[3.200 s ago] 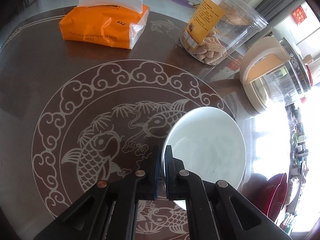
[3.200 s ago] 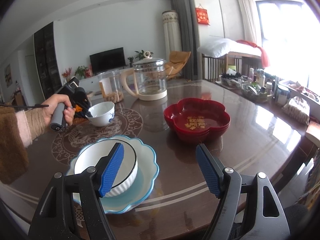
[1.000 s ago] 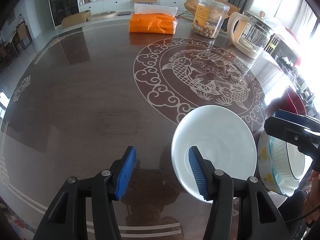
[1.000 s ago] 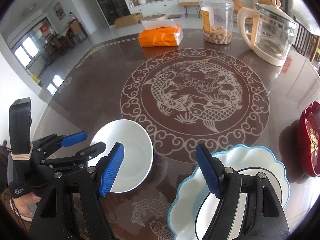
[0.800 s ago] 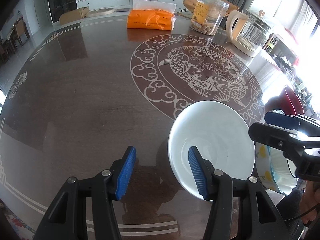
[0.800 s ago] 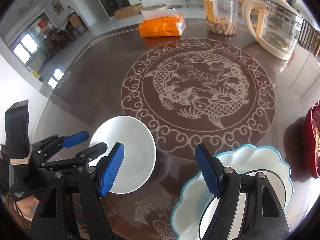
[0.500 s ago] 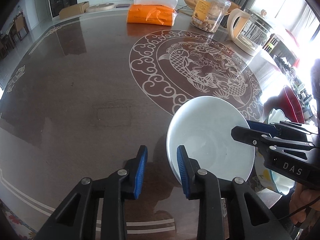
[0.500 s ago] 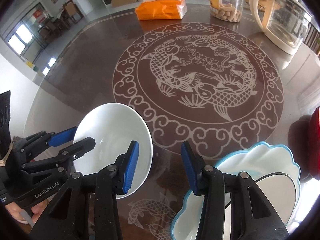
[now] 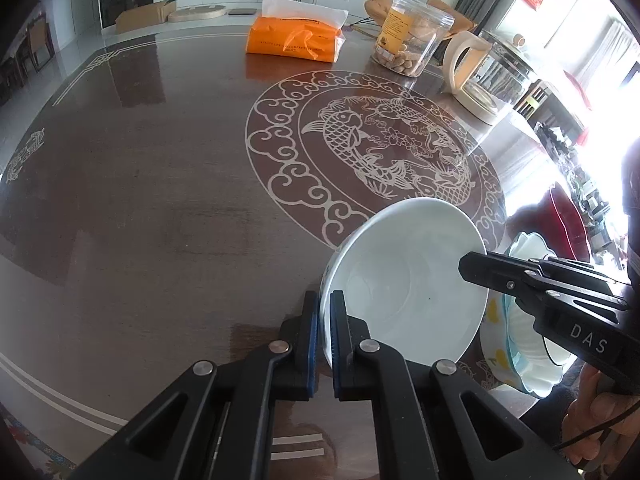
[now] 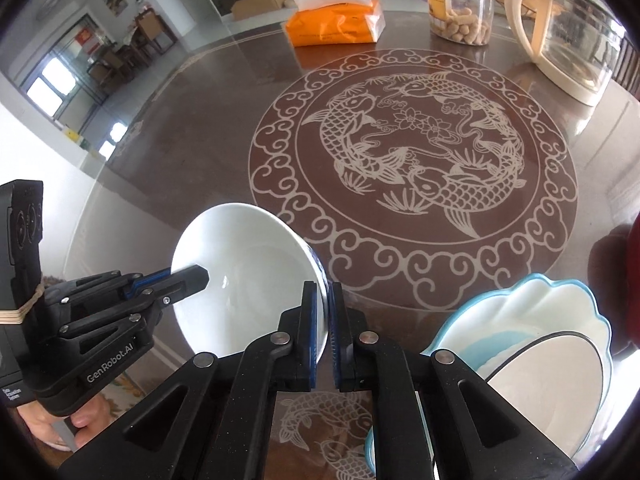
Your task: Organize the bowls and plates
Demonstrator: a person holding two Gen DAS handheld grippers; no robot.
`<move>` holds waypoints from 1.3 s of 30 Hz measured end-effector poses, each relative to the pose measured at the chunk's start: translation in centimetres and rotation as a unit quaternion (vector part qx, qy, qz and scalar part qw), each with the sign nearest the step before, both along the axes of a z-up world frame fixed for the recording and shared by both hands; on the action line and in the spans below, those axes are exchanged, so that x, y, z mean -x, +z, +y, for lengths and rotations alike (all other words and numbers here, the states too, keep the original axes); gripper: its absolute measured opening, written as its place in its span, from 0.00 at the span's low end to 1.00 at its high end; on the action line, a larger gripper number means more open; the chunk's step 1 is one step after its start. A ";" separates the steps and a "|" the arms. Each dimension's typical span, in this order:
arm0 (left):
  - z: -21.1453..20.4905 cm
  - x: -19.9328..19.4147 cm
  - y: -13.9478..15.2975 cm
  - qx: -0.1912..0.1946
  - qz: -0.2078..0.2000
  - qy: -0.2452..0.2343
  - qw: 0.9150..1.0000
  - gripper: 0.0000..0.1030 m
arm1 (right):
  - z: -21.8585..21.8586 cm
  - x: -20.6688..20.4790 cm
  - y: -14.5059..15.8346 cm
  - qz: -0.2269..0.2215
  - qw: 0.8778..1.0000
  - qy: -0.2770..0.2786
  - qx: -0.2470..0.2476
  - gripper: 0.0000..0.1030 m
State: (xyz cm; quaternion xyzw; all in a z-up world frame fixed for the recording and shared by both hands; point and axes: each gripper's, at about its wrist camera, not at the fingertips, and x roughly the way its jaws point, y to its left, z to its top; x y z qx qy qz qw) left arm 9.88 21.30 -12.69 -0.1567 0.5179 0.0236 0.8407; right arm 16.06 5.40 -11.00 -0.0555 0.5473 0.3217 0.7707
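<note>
A small white bowl (image 9: 408,280) with blue outside markings is held tilted above the dark table; it also shows in the right wrist view (image 10: 248,272). My left gripper (image 9: 325,320) is shut on its near rim. My right gripper (image 10: 326,316) is shut on the opposite rim. Each gripper appears in the other's view, clamped on the bowl's edge. To the right stands a scalloped blue-and-white plate (image 10: 520,320) with a white bowl (image 10: 552,384) sitting in it; the plate also shows in the left wrist view (image 9: 524,360).
A red flower-shaped dish (image 9: 568,224) lies beyond the plate. At the far side stand an orange tissue pack (image 9: 296,38), a clear snack jar (image 9: 412,46) and a glass kettle (image 9: 492,76). The table (image 9: 160,160) carries a fish medallion pattern.
Both grippers were open beside the white bowl a second ago. Both have closed on opposite rims, and the bowl now sits tilted between them.
</note>
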 end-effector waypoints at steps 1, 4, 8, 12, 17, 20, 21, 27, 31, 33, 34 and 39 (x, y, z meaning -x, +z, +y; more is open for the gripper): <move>-0.1 -0.1 0.1 0.000 0.000 0.000 1.000 0.04 | -0.1 -0.1 0.3 -0.003 1.000 -0.001 -0.001 0.08; -0.1 -0.6 -0.1 0.000 0.001 0.004 1.000 0.04 | -0.3 -0.5 0.4 0.001 1.000 -0.007 -0.001 0.08; 0.1 -0.8 -0.8 -0.003 0.002 0.006 1.000 0.04 | -0.4 -1.2 -0.8 0.017 1.000 -0.014 -0.005 0.08; 0.2 -1.3 -0.9 -0.008 0.001 0.001 1.000 0.05 | -0.1 -1.6 -1.2 0.014 1.000 -0.014 -0.008 0.08; 0.3 -1.7 -1.1 -0.017 -0.005 -0.001 1.000 0.05 | 0.3 -1.5 -1.8 0.003 1.000 -0.008 0.000 0.16; 0.2 -1.5 -1.0 -0.020 -0.007 -0.002 1.000 0.06 | 0.2 -0.9 -2.1 -0.001 1.000 -0.011 -0.003 0.25; 0.2 -1.4 -1.0 -0.021 -0.007 -0.003 1.000 0.07 | 0.2 -0.6 -2.2 -0.005 1.000 -0.011 -0.003 0.25; -0.2 -1.3 -1.0 -0.033 -0.004 -0.006 0.999 0.08 | -0.2 0.4 -2.3 -0.002 1.000 -0.022 -0.007 0.17; 0.1 -1.1 -0.8 -0.015 0.000 0.000 1.000 0.07 | -0.4 0.3 -2.0 0.005 0.999 -0.037 -0.007 0.15; 0.1 -0.9 -0.3 -0.007 0.001 -0.001 1.000 0.07 | -0.9 0.1 -1.6 0.013 0.999 -0.042 -0.020 0.15; 0.0 -0.9 0.0 -0.005 0.001 -0.002 1.000 0.07 | -1.1 0.0 -1.3 0.018 0.998 -0.045 -0.028 0.15; -1.2 -0.5 2.7 0.006 -0.007 -0.012 1.000 0.08 | -2.6 -0.1 0.9 0.028 0.997 -0.056 -0.050 0.14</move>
